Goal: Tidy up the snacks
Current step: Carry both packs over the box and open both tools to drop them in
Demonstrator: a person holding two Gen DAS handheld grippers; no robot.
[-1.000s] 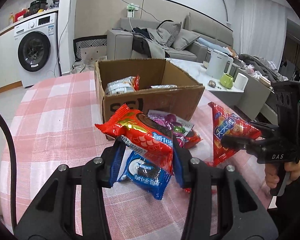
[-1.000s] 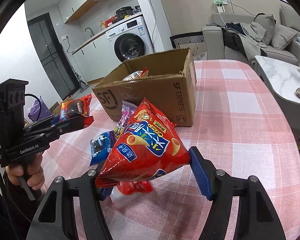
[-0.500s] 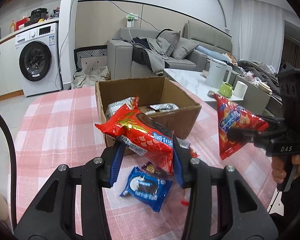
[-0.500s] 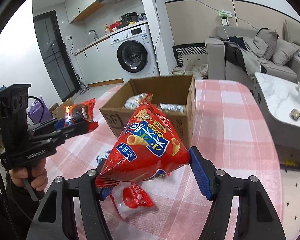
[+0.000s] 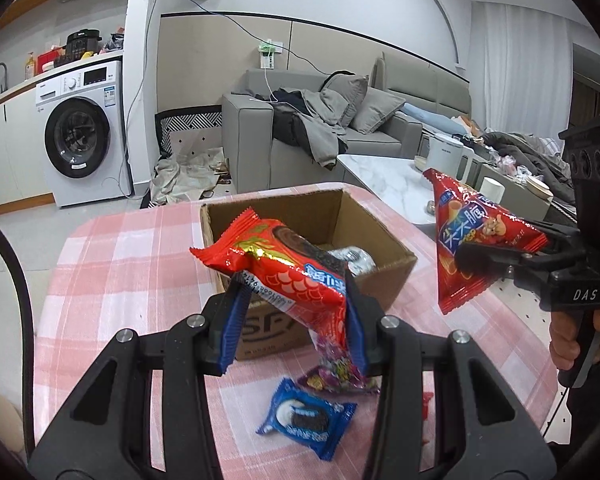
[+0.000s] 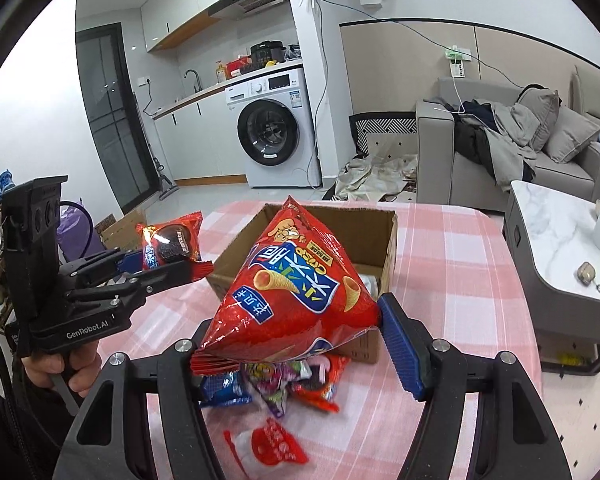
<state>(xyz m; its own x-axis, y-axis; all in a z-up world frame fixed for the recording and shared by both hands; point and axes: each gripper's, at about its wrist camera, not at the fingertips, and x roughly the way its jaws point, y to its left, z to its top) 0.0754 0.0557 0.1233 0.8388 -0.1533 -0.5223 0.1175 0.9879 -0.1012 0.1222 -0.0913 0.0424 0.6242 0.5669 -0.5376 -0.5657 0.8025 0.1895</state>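
Left claw (image 5: 294,322) clamped on a red cookie pack (image 5: 284,268), held in the air just in front of the open cardboard box (image 5: 384,240). Right claw (image 6: 288,340) gripping a red triangular chip bag (image 6: 296,292) by its lower edge, also lifted near the box, which sits on the pink checked desk (image 5: 112,264). Both look light, crinkly, slippery foil; chip bag is air-puffed and contents crush easily, so pinch at the seam, not the belly. Loose on the desk: blue Oreo pack (image 5: 306,420), purple candy bag (image 5: 336,376), small red-white sachet (image 6: 274,446). Box already holds a silver packet (image 5: 350,258).
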